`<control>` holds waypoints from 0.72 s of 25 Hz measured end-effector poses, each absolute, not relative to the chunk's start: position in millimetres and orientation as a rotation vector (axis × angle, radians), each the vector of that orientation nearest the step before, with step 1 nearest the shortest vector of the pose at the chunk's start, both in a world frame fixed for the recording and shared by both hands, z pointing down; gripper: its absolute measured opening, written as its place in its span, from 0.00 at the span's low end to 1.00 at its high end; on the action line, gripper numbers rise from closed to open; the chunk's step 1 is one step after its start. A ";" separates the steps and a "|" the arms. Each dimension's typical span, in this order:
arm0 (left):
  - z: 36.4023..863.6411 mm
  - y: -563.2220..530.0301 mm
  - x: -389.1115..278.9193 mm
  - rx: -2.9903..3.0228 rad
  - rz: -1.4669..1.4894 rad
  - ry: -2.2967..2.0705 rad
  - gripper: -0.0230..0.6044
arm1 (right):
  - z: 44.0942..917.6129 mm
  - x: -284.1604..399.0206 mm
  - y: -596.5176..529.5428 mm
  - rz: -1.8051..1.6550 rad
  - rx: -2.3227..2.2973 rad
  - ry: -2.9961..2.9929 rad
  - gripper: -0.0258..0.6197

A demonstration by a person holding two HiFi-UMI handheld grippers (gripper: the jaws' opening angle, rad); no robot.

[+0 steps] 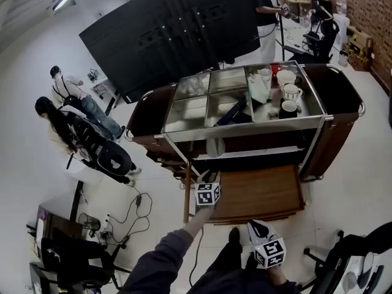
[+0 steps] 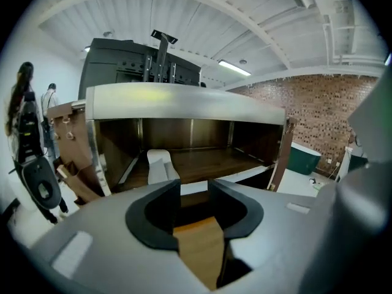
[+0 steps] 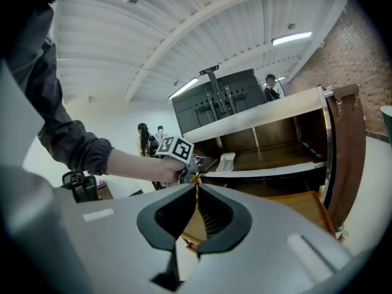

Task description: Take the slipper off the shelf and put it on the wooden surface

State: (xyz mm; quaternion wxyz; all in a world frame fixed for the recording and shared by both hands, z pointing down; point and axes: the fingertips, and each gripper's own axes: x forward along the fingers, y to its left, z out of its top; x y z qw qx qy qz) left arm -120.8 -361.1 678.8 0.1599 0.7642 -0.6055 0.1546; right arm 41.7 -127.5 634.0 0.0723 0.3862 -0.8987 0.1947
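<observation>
A pale grey slipper [image 1: 215,147] stands on the lower shelf [image 1: 269,152] of a brown service cart. In the left gripper view the slipper [image 2: 160,165] is at the shelf's left, just beyond the jaws. The wooden surface [image 1: 263,192] juts out low in front of the cart. My left gripper [image 1: 207,195] hangs over its left edge, open, with only wood [image 2: 199,250] showing between its jaws. My right gripper [image 1: 269,250] is held back near the person's body, shut and empty. In the right gripper view the slipper [image 3: 226,162] shows past the left gripper's marker cube [image 3: 173,149].
The cart top [image 1: 245,127] carries metal trays, cups and a pitcher [image 1: 288,94]. A big black panel [image 1: 177,29] stands behind it. People [image 1: 67,115] are at the left, cables [image 1: 131,210] lie on the floor, and a chair [image 1: 355,262] is at the lower right.
</observation>
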 end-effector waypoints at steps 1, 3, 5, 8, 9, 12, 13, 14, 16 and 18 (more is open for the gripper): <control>682.6 -383.2 -122.6 2.189 0.466 -1.730 0.26 | 635.6 39.2 -134.9 0.580 1.161 -2.692 0.04; 691.9 -425.3 -126.7 2.183 0.495 -1.724 0.26 | 638.5 36.3 -150.8 0.567 1.176 -2.668 0.04; 705.7 -463.0 -130.6 2.162 0.517 -1.714 0.26 | 641.9 38.0 -164.9 0.569 1.207 -2.634 0.04; 732.5 -515.9 -141.8 2.118 0.568 -1.713 0.26 | 650.0 45.4 -186.2 0.599 1.273 -2.577 0.04; 741.7 -533.3 -147.5 2.099 0.574 -1.719 0.26 | 653.9 48.1 -193.5 0.610 1.294 -2.559 0.04; 766.4 -576.6 -163.8 2.061 0.599 -1.736 0.26 | 665.6 55.4 -210.5 0.643 1.338 -2.499 0.04; 772.4 -586.6 -168.5 2.050 0.610 -1.740 0.26 | 666.7 57.7 -214.9 0.652 1.345 -2.471 0.04; 776.6 -594.6 -172.4 2.041 0.614 -1.743 0.26 | 666.3 59.8 -219.3 0.657 1.354 -2.446 0.04; 781.6 -604.9 -179.0 2.022 0.598 -1.747 0.23 | 667.8 63.8 -226.3 0.658 1.390 -2.432 0.04; 784.5 -608.1 -184.7 2.000 0.562 -1.749 0.10 | 673.3 67.2 -227.7 0.657 1.418 -2.438 0.04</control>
